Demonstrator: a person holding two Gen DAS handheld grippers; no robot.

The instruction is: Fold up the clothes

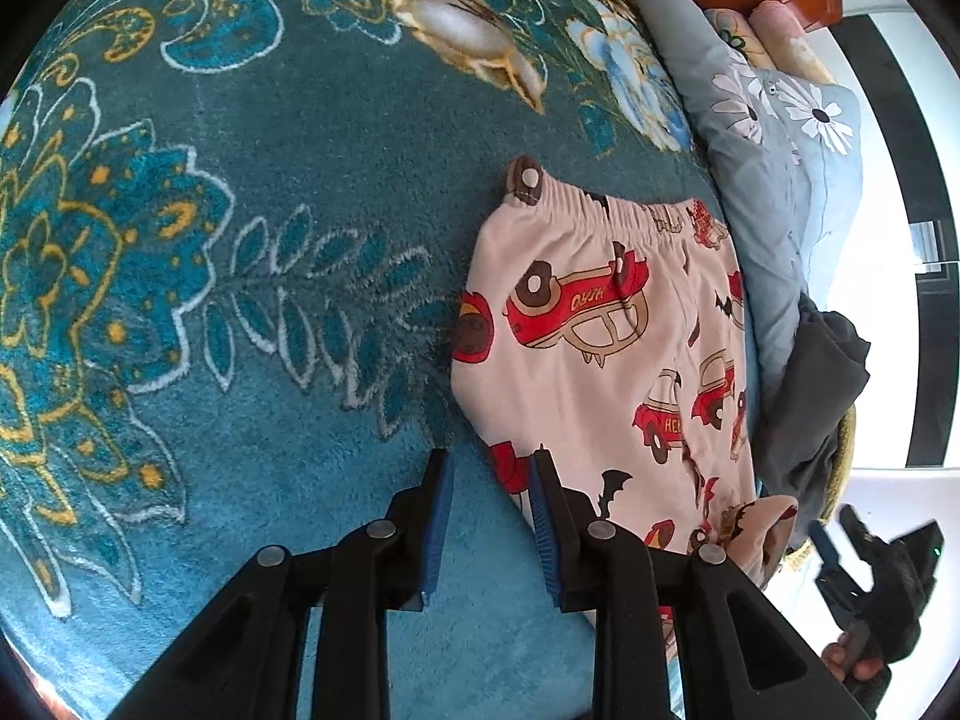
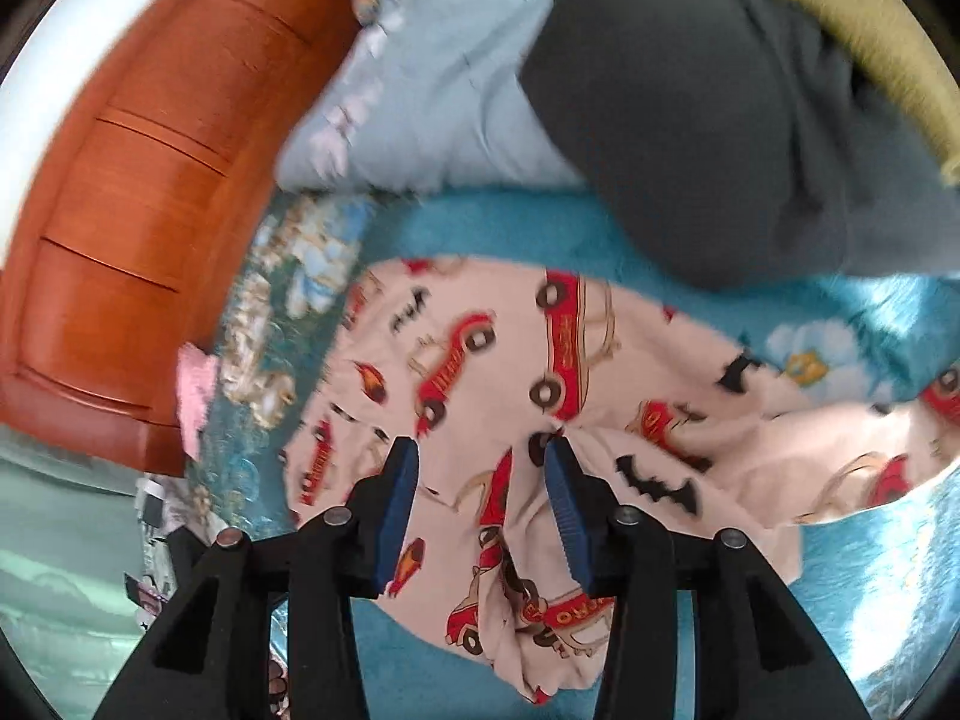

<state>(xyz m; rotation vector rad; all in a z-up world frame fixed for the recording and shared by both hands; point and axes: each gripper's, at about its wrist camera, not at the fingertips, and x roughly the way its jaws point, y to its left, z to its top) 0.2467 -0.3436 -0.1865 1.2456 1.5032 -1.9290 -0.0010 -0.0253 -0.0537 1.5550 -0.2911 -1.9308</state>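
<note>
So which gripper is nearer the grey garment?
Right. The right gripper hovers over the pyjama pants, the grey garment just beyond them. The left gripper is at the pants' far edge.

Right wrist view smeared throughout; pillow (image 2: 420,90) print unreadable. Pants (image 2: 540,390): lower part runs behind the gripper fingers (image 2: 399,498), hem not visible. Dark garment (image 2: 720,138) cut off at the right edge, kind unclear. Small clutter beside the headboard (image 2: 120,210), lower left, too blurred to identify.

Left wrist view: pants (image 1: 600,330) partly behind a finger (image 1: 549,516). Right gripper (image 1: 840,546) at frame edge, small, jaw state unclear there.
</note>
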